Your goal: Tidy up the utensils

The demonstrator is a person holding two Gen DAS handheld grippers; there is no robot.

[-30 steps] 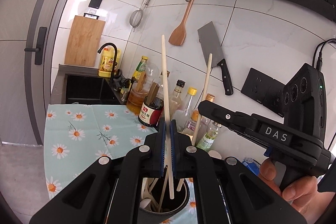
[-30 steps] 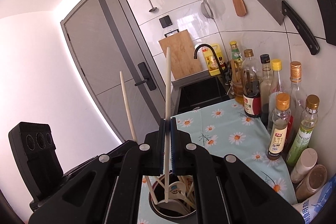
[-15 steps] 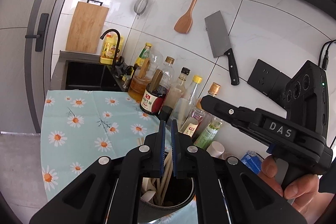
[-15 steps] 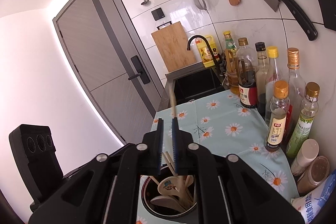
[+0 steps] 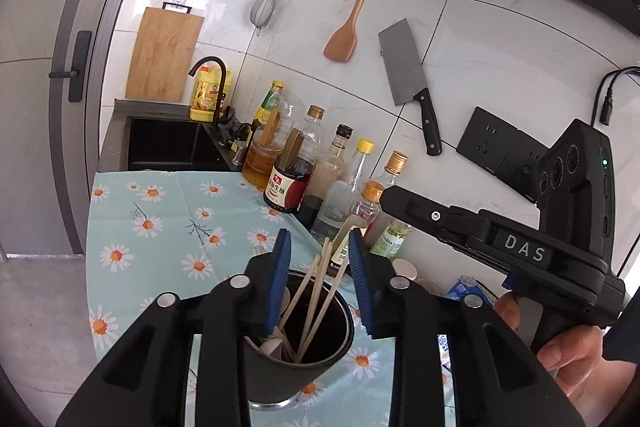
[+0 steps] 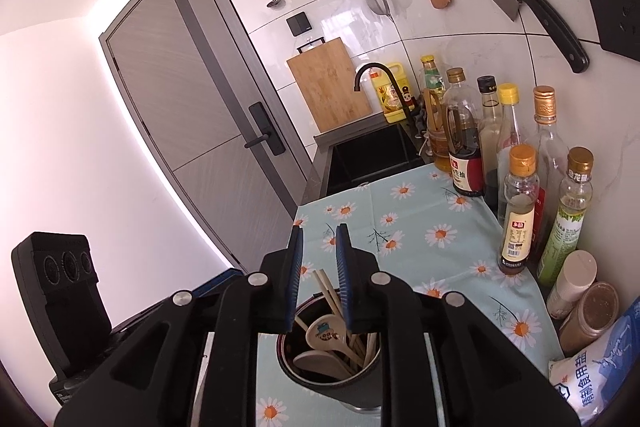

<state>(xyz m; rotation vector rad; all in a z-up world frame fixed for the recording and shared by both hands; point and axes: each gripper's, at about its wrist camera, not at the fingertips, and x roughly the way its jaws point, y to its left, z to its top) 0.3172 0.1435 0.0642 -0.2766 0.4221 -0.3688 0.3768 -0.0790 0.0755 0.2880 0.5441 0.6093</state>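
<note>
Kitchen counter, lying under a daisy-print tablecloth, carrying a dark utensil cup near its front edge. Inside the cup, leaning loose against the rim: pale chopsticks, fanning out because nothing is gripping them, and ceramic spoons resting bowl-up beneath.

Hovering right over the cup's mouth, left gripper with jaws having just been opening, now standing moderately apart; chopstick tips showing in the gap but not being pressed by either blue pad. Hanging beside it, right gripper, also having just been opening, jaws narrowly parted, likewise pinching nothing. Probably letting go above the cup so the sticks are dropping in upright rather than scattering on the cloth.

Crowding the wall side just past the cup: sauce and oil bottles. Hanging well above on the tiles, out of reach of the work: a cleaver and a wooden spatula.
</note>
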